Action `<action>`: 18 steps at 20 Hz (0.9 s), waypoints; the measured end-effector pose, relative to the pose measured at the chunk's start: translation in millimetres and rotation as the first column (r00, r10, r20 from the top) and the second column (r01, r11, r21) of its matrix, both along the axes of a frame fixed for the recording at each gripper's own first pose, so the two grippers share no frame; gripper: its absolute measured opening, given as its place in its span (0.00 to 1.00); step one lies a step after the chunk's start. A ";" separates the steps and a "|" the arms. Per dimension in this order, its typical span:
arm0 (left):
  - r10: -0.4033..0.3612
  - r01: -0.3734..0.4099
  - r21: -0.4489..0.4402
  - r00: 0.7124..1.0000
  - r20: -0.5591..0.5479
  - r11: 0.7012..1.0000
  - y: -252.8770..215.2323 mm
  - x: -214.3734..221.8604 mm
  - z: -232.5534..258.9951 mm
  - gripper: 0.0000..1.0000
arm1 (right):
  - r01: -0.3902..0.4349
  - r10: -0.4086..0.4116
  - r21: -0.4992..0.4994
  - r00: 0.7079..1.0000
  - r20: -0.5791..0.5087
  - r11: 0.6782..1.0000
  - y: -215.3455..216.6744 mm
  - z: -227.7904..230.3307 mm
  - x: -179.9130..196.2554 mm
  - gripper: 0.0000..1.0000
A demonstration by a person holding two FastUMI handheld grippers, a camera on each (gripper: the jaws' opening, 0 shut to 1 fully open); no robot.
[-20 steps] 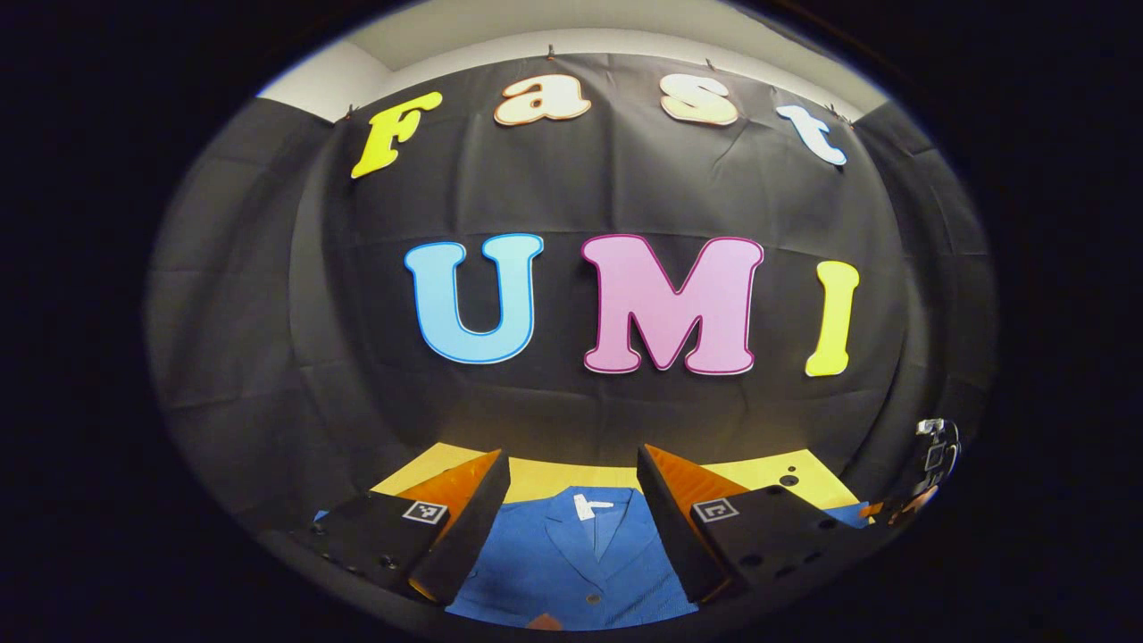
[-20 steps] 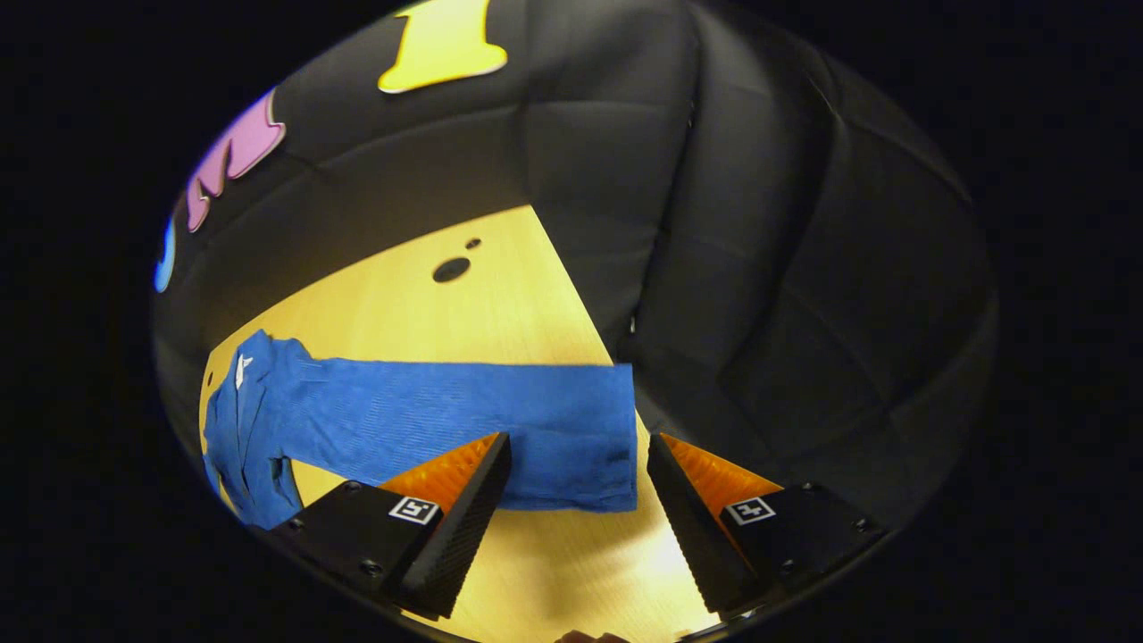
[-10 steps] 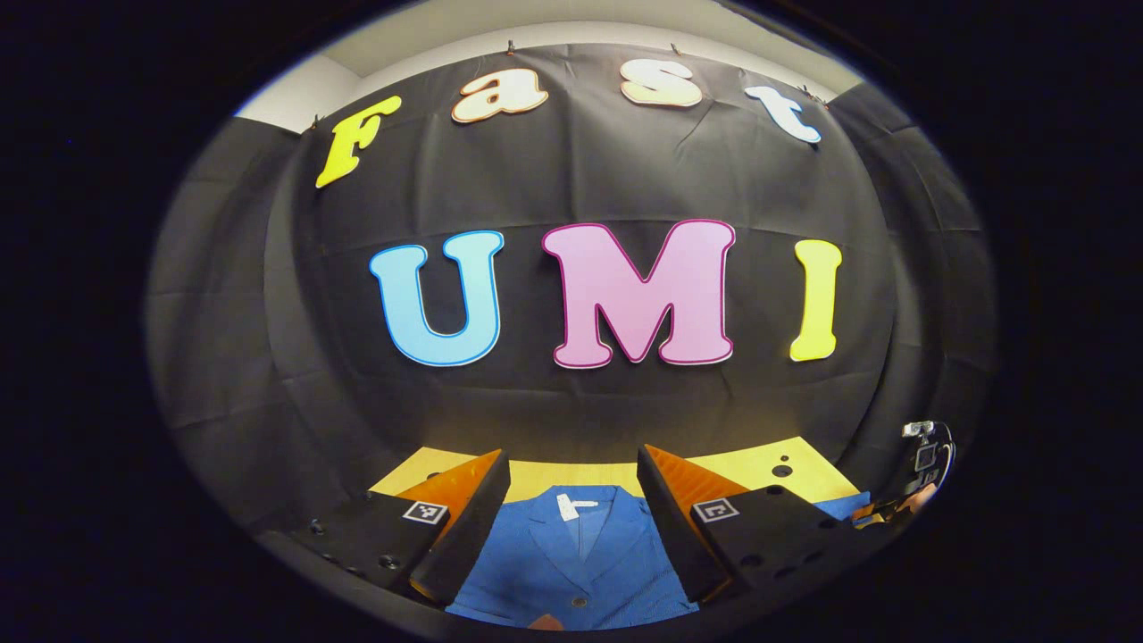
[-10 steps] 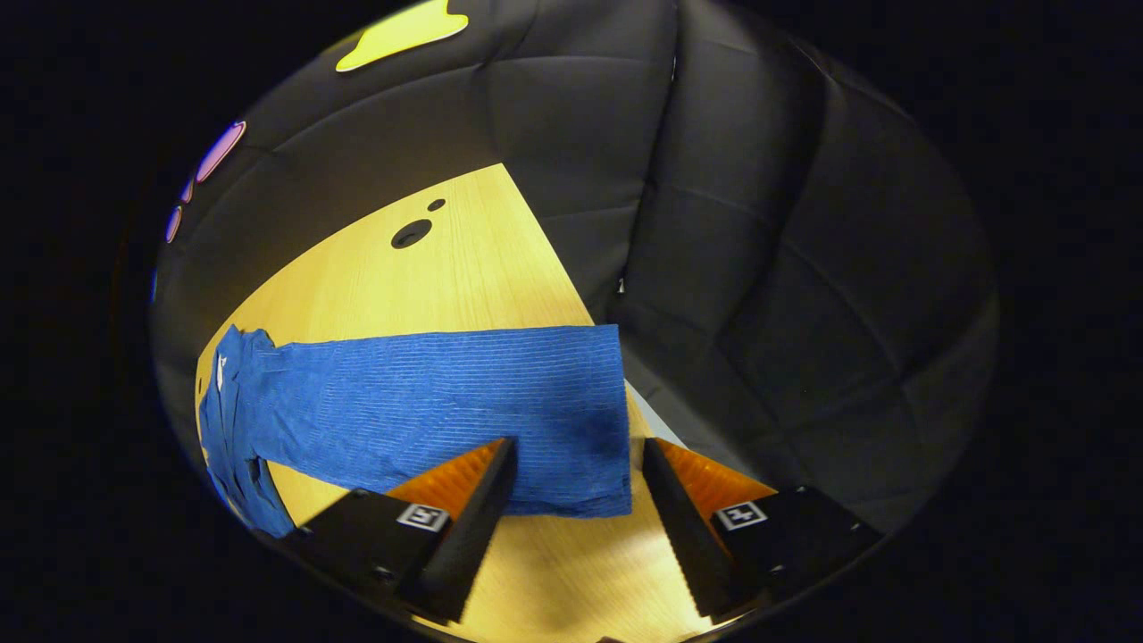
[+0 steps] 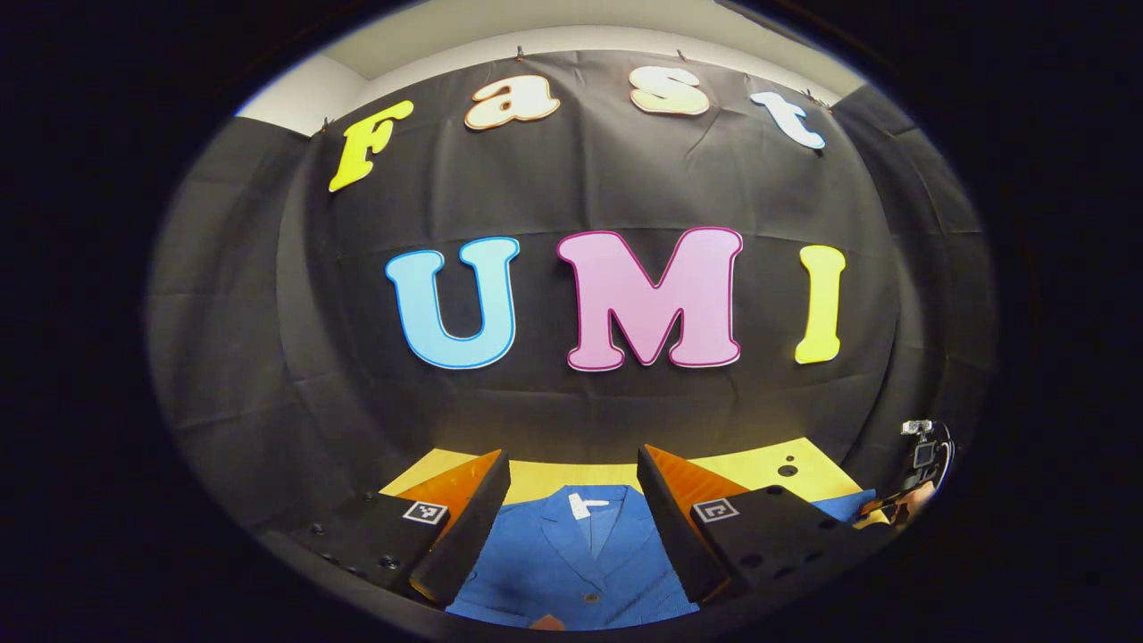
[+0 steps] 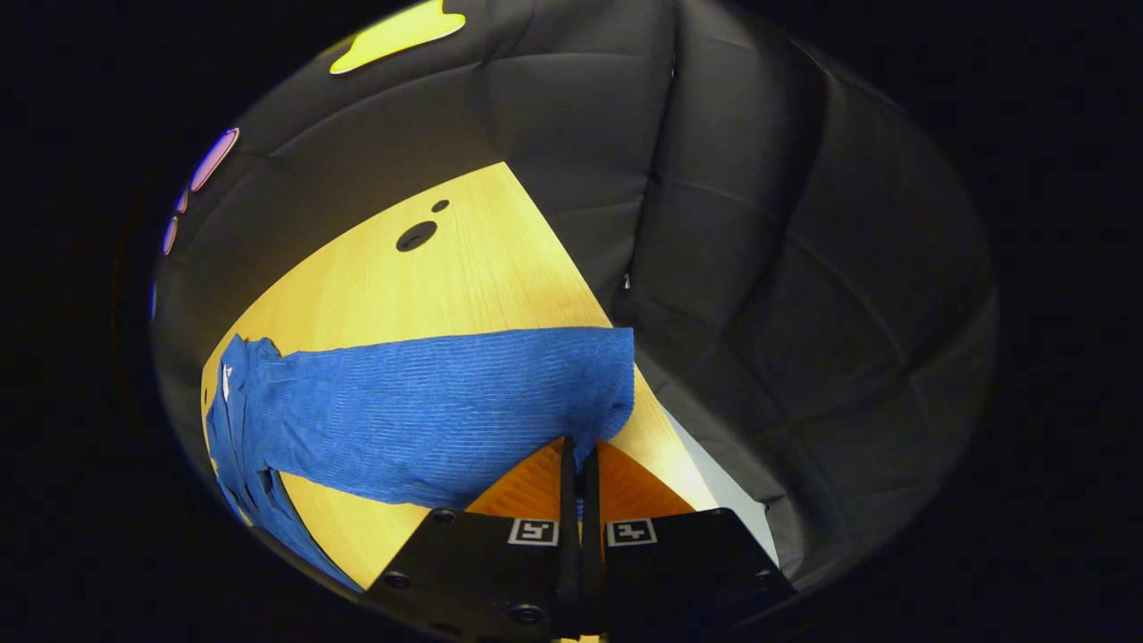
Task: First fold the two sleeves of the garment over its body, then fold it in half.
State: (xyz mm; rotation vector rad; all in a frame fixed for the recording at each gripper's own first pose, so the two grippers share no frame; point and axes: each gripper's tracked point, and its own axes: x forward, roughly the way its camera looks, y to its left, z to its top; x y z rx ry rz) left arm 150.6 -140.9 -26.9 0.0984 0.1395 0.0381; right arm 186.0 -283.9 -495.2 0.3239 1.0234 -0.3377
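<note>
Here our right tongs (image 6: 579,460) clamp the ribbed blue jacket's (image 6: 429,411) sleeve cuff at the pale wooden tabletop's (image 6: 464,277) right edge; our left tongs (image 5: 571,491) gape above its collar.

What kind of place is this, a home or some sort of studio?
Most likely a small recording booth, not a home: black cloth walls close in a bare light wooden table, where a blue ribbed garment lies spread and the right claw pinches its sleeve end.
</note>
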 end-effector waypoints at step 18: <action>0.019 -0.016 -0.168 1.000 0.016 0.986 162.7 -63.8 -25.5 0.82 | -0.126 0.172 -0.135 0.893 0.416 0.983 212.3 296.1 45.3 0.04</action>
